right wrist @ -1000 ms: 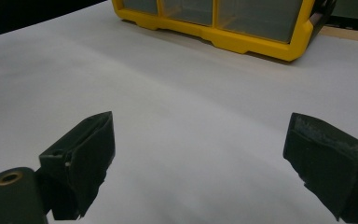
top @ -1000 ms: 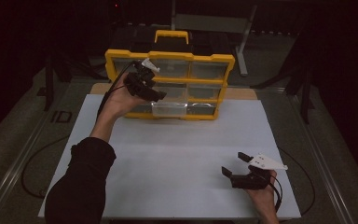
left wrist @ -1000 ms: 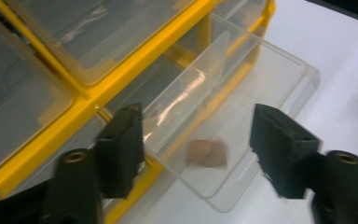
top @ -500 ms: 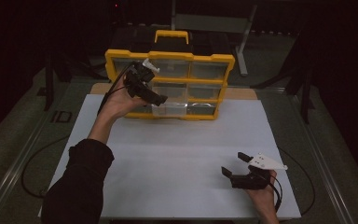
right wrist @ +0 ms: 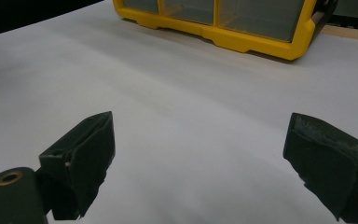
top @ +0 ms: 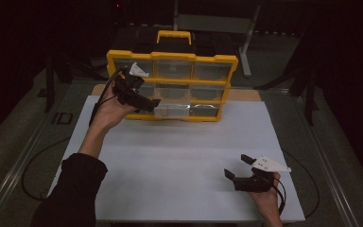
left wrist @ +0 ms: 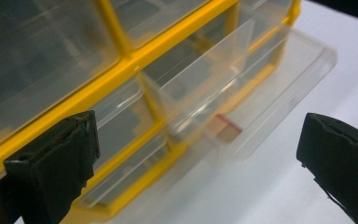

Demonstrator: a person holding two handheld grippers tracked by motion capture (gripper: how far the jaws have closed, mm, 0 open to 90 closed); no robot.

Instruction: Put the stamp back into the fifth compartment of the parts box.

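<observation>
Now, near to far, as I stood and watched:

Right gripper: the right gripper (top: 238, 166) sat low at the near right of the table (top: 179, 156), in the person's right hand (top: 267, 201). Its jaws were wide apart and held nothing. It was well apart from the box.

Table: white and bare between the two hands.

Left gripper: the left gripper (top: 152, 105) was up at the far left, in the person's left hand (top: 108, 112). Its jaws were wide apart too, with nothing between them. They pointed at the box front.

Drawer: a clear drawer (left wrist: 256, 93) was pulled part way out of the bottom row of the yellow drawer box (top: 172, 56). A small red and tan thing (left wrist: 223, 128) lay inside; I could not tell what it was.

Which way: the drawer lay just ahead of the left gripper and a little to the right. Its long side ran along the box front.

Nearer hand: the left one, by far.

My guess: the left gripper would go for the drawer or the small thing in it.

Box: it stood at the far edge of the table, handle on top.
</observation>
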